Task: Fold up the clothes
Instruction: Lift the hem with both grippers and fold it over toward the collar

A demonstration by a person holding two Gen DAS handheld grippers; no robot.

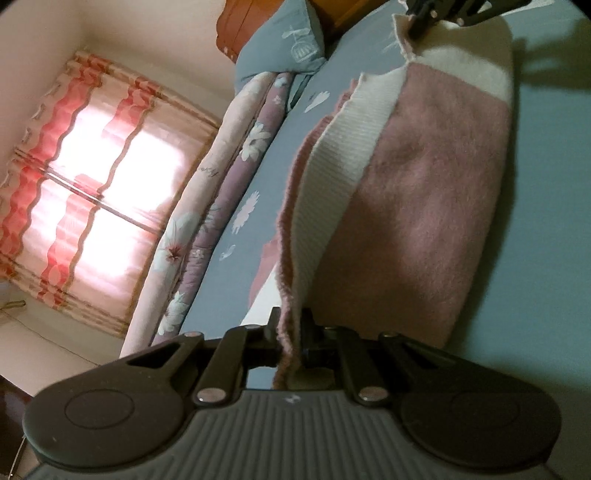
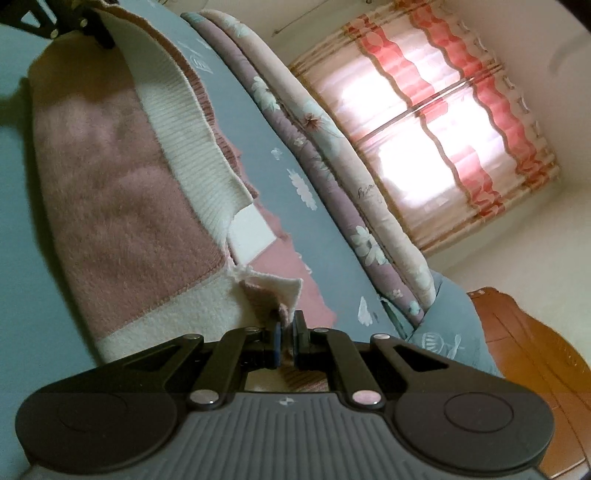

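Note:
A fuzzy pink garment point(image 1: 424, 206) with cream ribbed lining and a cream band hangs stretched between my two grippers above a blue bedsheet point(image 1: 546, 221). My left gripper point(image 1: 290, 332) is shut on one pink edge of it. In its view the right gripper point(image 1: 439, 18) shows at the top, pinching the cream end. In the right wrist view the same garment point(image 2: 118, 192) runs from my right gripper point(image 2: 286, 328), shut on a cream and pink corner, up to the left gripper point(image 2: 88, 26) at the top left.
Folded floral quilts point(image 1: 221, 206) lie along the bed's far side, with a blue pillow point(image 1: 291, 40) and a wooden headboard point(image 2: 528, 350) at one end. A backlit pink-striped curtain point(image 2: 443, 140) covers the window. The blue sheet point(image 2: 14, 206) spreads beside the garment.

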